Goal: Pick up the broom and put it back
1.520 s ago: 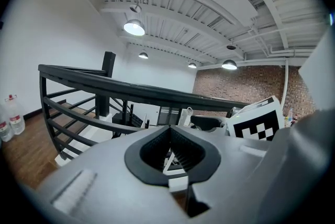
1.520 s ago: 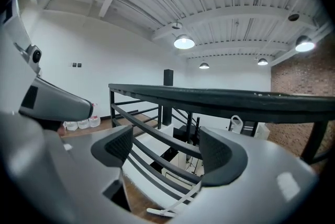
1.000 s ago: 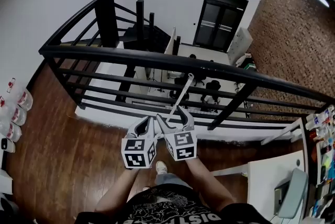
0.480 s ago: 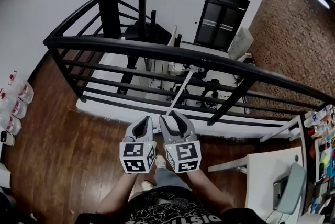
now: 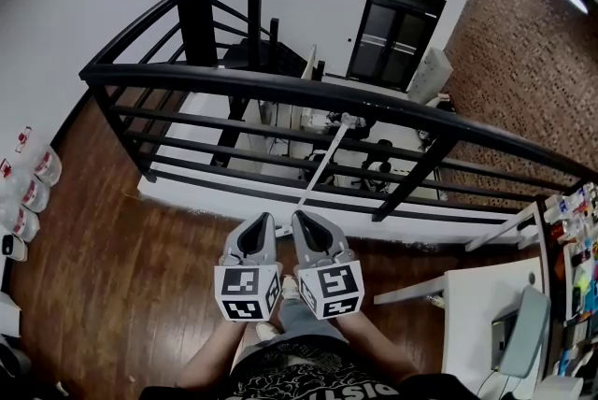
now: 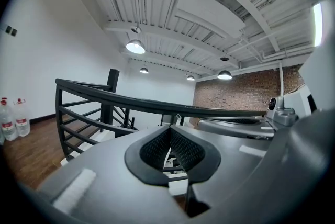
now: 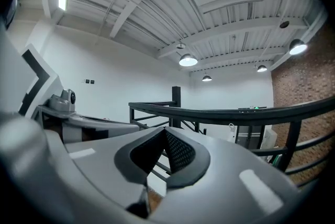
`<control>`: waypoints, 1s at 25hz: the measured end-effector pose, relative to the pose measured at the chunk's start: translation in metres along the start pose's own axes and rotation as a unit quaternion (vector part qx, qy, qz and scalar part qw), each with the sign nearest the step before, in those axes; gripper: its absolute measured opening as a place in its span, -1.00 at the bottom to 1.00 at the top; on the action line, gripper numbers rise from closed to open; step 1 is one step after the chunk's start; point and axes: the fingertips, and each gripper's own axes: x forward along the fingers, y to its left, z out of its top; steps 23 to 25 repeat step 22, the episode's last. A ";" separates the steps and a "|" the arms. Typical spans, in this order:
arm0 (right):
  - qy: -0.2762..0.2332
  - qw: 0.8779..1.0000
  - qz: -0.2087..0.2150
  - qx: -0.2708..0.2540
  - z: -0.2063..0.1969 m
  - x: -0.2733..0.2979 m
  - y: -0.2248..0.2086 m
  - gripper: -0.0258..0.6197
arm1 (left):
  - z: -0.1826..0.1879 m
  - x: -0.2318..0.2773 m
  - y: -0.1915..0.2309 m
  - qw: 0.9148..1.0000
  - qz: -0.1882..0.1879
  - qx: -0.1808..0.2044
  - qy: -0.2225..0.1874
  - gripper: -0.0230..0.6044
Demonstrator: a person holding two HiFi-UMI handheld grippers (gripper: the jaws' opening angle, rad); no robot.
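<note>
The right gripper (image 7: 165, 131) has just been closing its jaws, and its ribbed pads (image 7: 178, 152) now meet at the tip with nothing between them. The left gripper (image 6: 169, 129) is clenched the same way, pad against pad and empty. In the head view the left gripper (image 5: 256, 221) and right gripper (image 5: 300, 217) sit side by side, close but apart, both aimed nearly level at the black railing (image 5: 280, 90). Their marker cubes (image 5: 248, 292) lie nearest the body, and the forearms (image 5: 374, 333) are bent in tight below them. The broom (image 5: 322, 166) is held by neither. Its pale handle slants up across the railing bars, with its lower end just ahead of the gap between the two tips.
</note>
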 end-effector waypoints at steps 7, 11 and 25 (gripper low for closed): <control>0.006 1.000 0.009 0.001 -0.004 0.006 0.007 -0.91 | -0.003 -0.003 0.008 1.000 0.002 -0.006 0.002 -0.91; 0.006 1.000 0.012 0.003 -0.005 0.006 0.008 -0.91 | -0.007 -0.004 0.008 1.000 0.004 -0.003 0.006 -0.91; 0.006 1.000 0.010 0.008 -0.006 0.002 0.006 -0.91 | -0.011 -0.005 0.000 1.000 -0.004 -0.003 0.011 -0.91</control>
